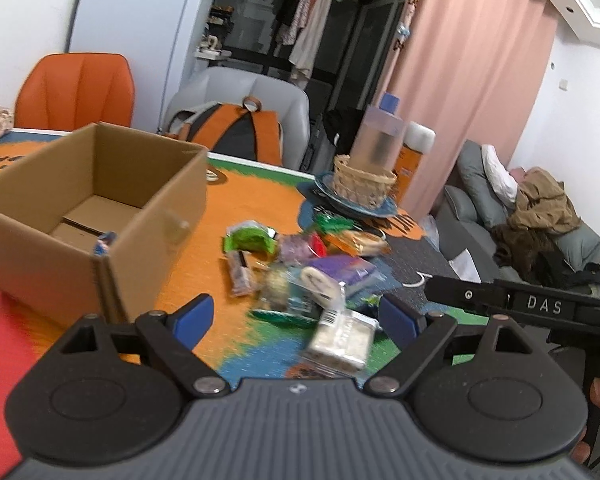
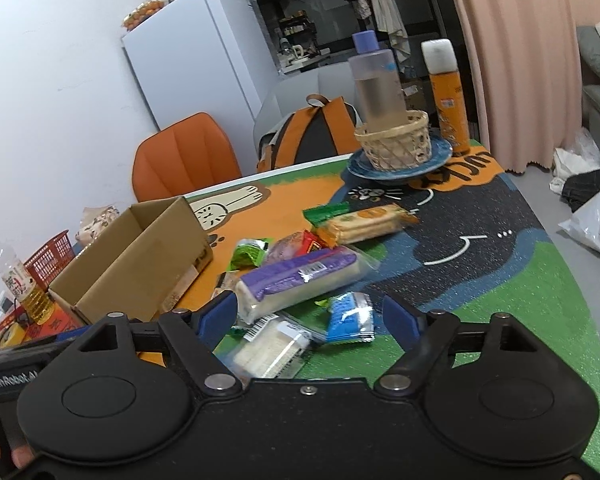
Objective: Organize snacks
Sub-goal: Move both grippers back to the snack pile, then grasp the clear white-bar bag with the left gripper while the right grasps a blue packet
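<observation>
Snacks lie heaped at centre frame, right of the cardboard box. We hold both the left gripper and the right gripper spread, empty. Nearest the right gripper, the purple packet runs lower left to upper right.

Table w/ cartoon mat: cardboard box left, snack packs piled center-near, blue plate & orange can far.

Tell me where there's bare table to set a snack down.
Free: the orange mat between the open brown cardboard box and the blue plate, and the green corner. Crowded: the mixed snack-packet pile.
</observation>
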A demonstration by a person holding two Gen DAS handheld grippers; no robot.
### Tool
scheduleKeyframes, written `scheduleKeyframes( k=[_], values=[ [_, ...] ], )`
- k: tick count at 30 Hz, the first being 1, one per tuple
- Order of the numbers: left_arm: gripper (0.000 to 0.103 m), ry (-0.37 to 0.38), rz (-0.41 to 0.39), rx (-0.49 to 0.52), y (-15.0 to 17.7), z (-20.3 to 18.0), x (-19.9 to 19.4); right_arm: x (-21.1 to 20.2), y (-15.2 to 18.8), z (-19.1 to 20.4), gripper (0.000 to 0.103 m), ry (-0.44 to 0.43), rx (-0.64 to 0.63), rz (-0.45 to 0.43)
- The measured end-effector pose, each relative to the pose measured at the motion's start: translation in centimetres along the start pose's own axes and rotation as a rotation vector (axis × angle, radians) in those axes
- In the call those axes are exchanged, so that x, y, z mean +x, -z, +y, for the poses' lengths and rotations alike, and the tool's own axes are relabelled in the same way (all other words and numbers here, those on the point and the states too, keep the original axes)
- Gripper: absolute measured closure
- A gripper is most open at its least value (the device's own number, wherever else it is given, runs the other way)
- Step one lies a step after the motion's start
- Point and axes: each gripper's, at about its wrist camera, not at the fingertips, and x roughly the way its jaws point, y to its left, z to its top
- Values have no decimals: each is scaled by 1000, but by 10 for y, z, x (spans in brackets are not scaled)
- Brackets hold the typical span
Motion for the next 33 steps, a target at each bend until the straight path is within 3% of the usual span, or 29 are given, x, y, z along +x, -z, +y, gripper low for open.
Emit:
scheduleKeyframes(
  k=[17,26,33],
  values=[
    [19,47,106,18,19,-32,61,19,9,-32,38,-3,84,62],
    [47,44,170,53,31,-34,87,30,8,-32,38,0,82,80],
    [58,55,167,55,33,-26,78,50,6,-27,39,18,54,101]
  ],
)
